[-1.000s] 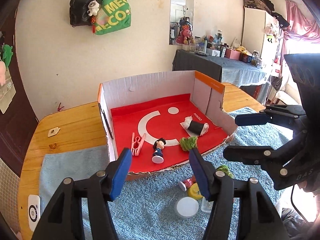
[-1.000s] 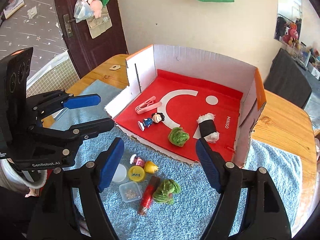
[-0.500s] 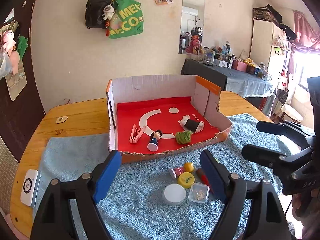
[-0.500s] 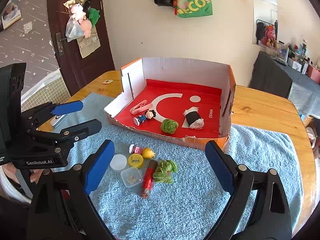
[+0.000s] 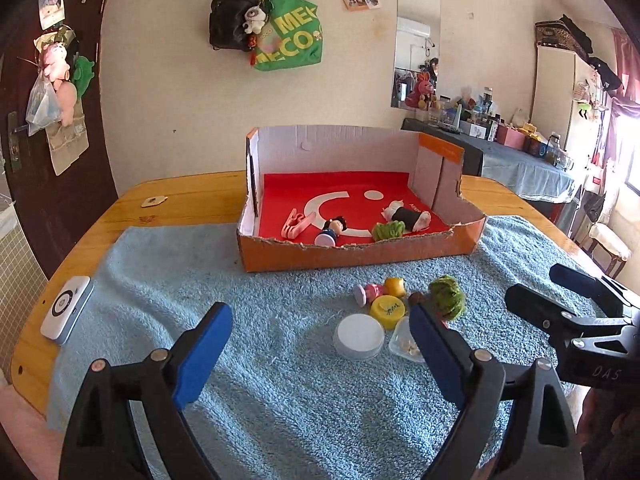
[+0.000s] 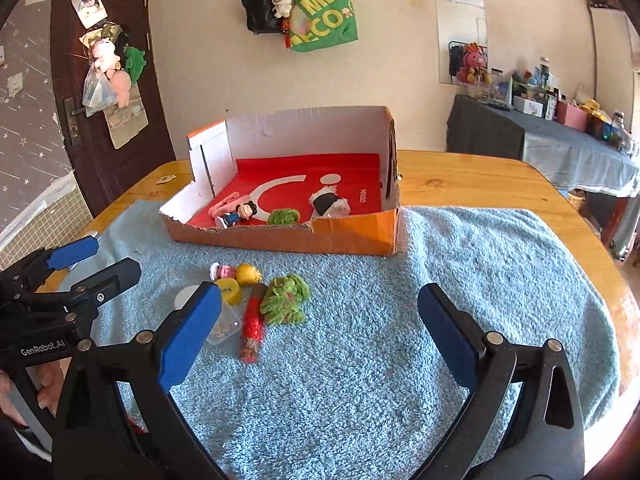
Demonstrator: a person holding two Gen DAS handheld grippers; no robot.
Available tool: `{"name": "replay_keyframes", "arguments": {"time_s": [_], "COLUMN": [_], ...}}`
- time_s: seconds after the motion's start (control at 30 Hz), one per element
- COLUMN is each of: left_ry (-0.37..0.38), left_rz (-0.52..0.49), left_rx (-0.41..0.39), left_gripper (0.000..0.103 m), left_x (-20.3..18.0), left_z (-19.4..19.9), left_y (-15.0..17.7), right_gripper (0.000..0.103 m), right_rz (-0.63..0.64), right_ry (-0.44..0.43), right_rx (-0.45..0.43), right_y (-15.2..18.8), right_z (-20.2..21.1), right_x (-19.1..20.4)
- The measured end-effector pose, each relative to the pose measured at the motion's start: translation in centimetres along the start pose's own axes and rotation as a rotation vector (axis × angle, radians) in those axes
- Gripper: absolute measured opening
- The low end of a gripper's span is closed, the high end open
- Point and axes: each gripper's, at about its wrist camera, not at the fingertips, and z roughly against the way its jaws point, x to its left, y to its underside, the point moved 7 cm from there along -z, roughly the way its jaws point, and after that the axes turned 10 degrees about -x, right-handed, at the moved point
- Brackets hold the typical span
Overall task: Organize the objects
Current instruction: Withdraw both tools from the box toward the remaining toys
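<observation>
An orange cardboard box [image 5: 360, 252] [image 6: 352, 232] with a red floor stands on the blue towel. It holds a pink clip [image 5: 294, 226], a small doll [image 5: 332, 232], a green yarn ball [image 5: 388, 230] and a black-and-white roll [image 5: 408, 216]. In front of it lie a white lid [image 5: 358, 336], a yellow cap [image 5: 387, 310], a yellow toy [image 5: 395, 286], a pink figure [image 5: 368, 292], a clear box [image 6: 224, 328], a red tube [image 6: 252, 328] and a green yarn tuft [image 6: 286, 300]. My left gripper [image 5: 320, 356] and right gripper [image 6: 320, 344] are open and empty, held back over the towel's near part.
The blue towel [image 5: 260, 360] covers most of the wooden table [image 5: 180, 196]. A white device [image 5: 66, 308] lies at the towel's left edge. A dark door [image 6: 100, 80] is at the left and a cluttered side table [image 6: 560, 132] at the right.
Both grippers have pulled back from the box towards the table's near edge. The loose pile on the towel has come into full view. Both stay open and empty.
</observation>
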Motion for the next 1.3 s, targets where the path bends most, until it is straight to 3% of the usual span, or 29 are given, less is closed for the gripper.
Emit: {"name": "replay_keyframes", "arguments": {"time_s": [0.1,0.47,1.3], "left_ry": [-0.033,-0.035,0.002], "left_rz": [0.025,0.046,0.036], "left_rx": [0.003,0.063,0.143], "left_gripper": [0.092,0.094,0.094], "left_x": [0.5,0.1,0.3], "left_z": [0.0,-1.1,-4.0], "left_y": [1.0,3.1,4.2], "right_gripper": [0.100,0.100,0.100], "right_rz": [-0.023,-0.022,-0.035], "right_ry": [0.026,0.062,0.026], "right_rx": [0.009,0.037,0.110], "right_y": [1.2,3.4,4.1], "right_z": [-0.3,-0.8,-3.5], "right_x": [-0.3,-0.9,-0.9]}}
